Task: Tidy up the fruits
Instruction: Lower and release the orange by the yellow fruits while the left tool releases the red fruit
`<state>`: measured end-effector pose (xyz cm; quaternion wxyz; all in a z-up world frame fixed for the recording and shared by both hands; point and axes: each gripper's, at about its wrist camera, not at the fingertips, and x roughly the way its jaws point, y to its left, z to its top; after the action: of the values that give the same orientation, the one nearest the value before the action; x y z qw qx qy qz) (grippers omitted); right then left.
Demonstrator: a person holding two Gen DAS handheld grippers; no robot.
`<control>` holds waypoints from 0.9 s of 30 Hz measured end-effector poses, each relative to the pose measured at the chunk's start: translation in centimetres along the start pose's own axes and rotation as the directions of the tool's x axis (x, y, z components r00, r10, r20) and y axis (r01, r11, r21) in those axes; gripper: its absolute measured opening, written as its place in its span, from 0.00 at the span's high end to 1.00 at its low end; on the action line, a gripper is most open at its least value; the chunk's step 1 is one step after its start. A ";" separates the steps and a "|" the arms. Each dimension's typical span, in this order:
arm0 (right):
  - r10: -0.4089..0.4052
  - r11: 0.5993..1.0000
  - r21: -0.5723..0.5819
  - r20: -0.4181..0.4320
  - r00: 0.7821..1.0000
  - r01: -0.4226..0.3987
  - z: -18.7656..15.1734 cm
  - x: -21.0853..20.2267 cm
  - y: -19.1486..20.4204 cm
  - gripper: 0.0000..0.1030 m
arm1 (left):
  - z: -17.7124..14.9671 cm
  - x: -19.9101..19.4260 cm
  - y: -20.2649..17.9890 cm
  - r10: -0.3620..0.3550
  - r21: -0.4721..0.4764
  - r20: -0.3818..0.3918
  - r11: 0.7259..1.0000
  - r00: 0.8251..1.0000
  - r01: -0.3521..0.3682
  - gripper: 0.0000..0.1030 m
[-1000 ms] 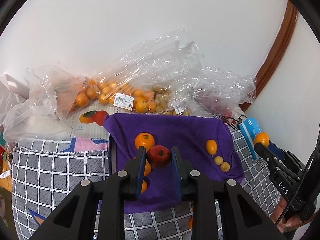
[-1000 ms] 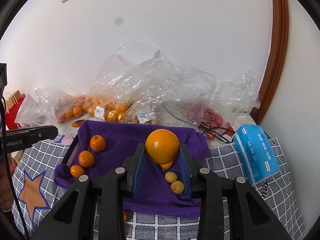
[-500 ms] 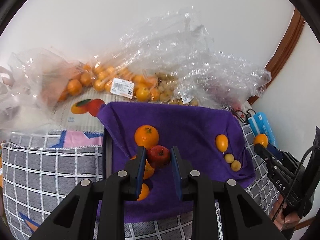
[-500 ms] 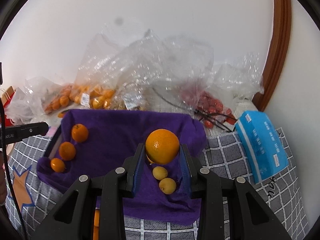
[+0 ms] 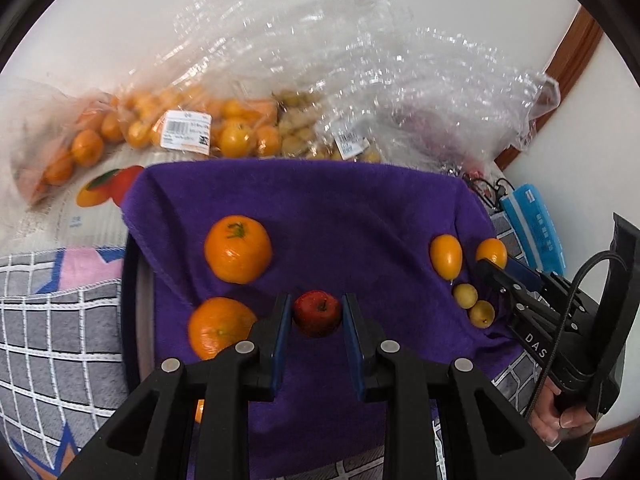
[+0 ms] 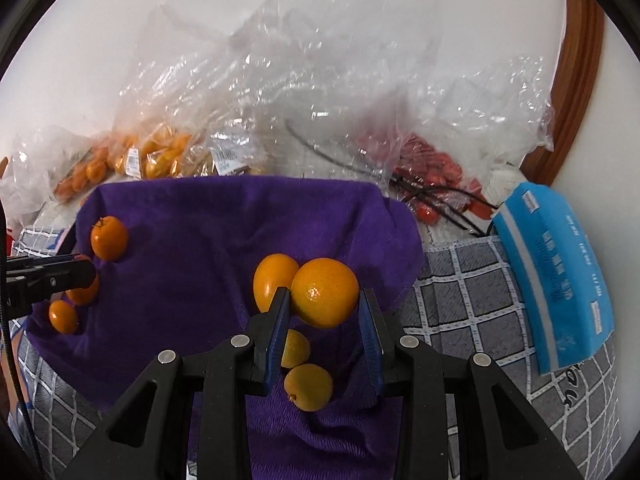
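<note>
Grey checked cloth under purple towel (fruit-strewn), blue pack

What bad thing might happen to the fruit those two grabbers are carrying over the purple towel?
1. The round orange in the right hand-held gripper hangs right above the small yellow fruits; set down there, it may knock them rolling.
2. The small red apple in the left hand-held gripper is held only at its sides, so it could slip out.
3. The purple towel is wrinkled, so released fruit might roll.
</note>
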<state>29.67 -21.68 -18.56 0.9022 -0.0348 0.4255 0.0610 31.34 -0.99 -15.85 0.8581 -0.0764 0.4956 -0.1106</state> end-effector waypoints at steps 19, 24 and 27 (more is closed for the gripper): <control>-0.003 1.000 -0.021 -0.033 0.999 0.002 -0.5 1.6 0.4 0.67 | -0.5 2.9 -0.3 0.026 0.021 -0.069 0.999 0.997 -0.025 0.77; -0.008 1.000 -0.029 -0.032 0.999 0.007 -0.6 1.4 0.4 0.66 | -0.7 3.7 -0.3 0.045 0.019 -0.090 0.999 0.995 -0.044 0.76; -0.015 0.999 -0.030 -0.028 1.000 0.014 -0.6 1.1 0.4 0.63 | -0.9 3.9 -0.4 0.051 0.022 -0.090 0.999 0.995 -0.049 0.76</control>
<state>29.89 -21.23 -19.81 0.8960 -0.0520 0.4368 0.0603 32.38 -2.40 -19.44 0.8381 -0.0502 0.5344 -0.0972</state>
